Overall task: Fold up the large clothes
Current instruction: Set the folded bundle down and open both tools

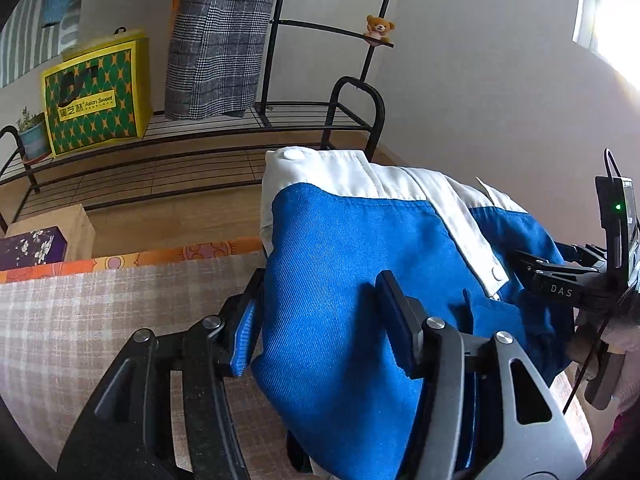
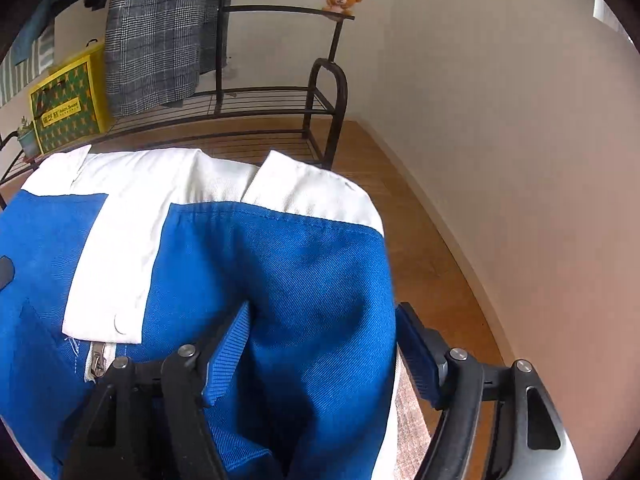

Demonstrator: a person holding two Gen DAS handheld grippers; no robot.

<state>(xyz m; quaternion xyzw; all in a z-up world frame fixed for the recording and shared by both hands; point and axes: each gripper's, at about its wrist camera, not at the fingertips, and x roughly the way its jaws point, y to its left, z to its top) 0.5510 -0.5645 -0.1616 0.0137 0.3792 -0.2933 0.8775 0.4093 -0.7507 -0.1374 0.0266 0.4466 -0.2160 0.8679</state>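
Each hand-held gripper, left (image 1: 320,320) and right (image 2: 324,344), clamps a thick bundle of the blue-and-white jacket (image 1: 360,248). The jacket hangs lifted between them above the checked bed cover (image 1: 100,320), probably so the folded layers stay aligned while it is carried.

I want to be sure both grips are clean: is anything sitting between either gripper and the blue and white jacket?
Nothing visible. The left gripper and right gripper each have the jacket fabric directly between their fingers.

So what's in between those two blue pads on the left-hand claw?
A fold of the blue and white jacket. The left wrist view shows the left gripper with its pads on either side of the cloth.
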